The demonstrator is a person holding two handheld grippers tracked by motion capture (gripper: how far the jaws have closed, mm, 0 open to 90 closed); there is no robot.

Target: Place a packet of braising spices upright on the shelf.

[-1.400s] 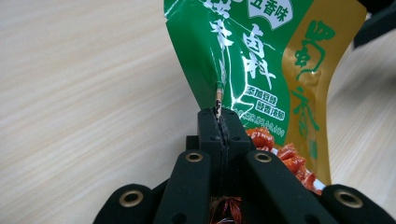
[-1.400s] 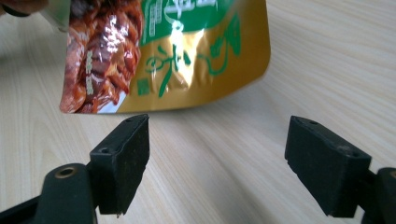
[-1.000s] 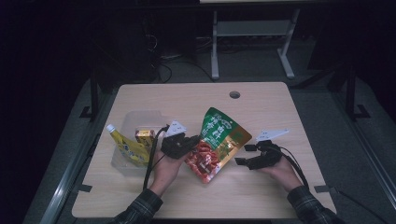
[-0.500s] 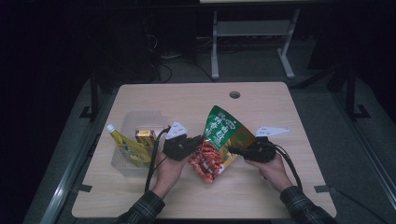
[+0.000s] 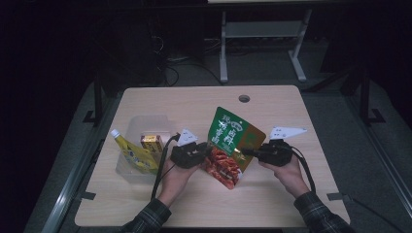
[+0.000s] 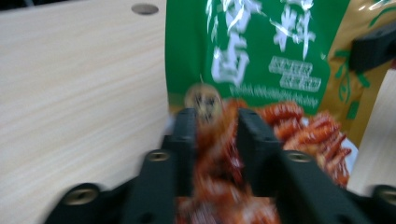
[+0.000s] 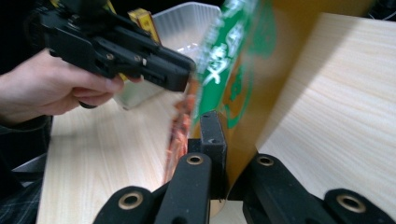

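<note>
Place: a lab or office workroom, dim.
Tabletop (image 5: 194, 104): pale wood desk with a round cable hole (image 5: 244, 98) near its far edge.
Beyond the tabletop: a white metal desk frame (image 5: 262, 43), loose cables (image 5: 180, 68) on grey floor.

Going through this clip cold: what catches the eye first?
A green and red snack bag is held up off the middle of the table between both grippers. The right gripper is clamped on its edge; the left gripper has just been opening, the bag between its jaws. Left of them, a clear bin holds a yellow pouch.
</note>
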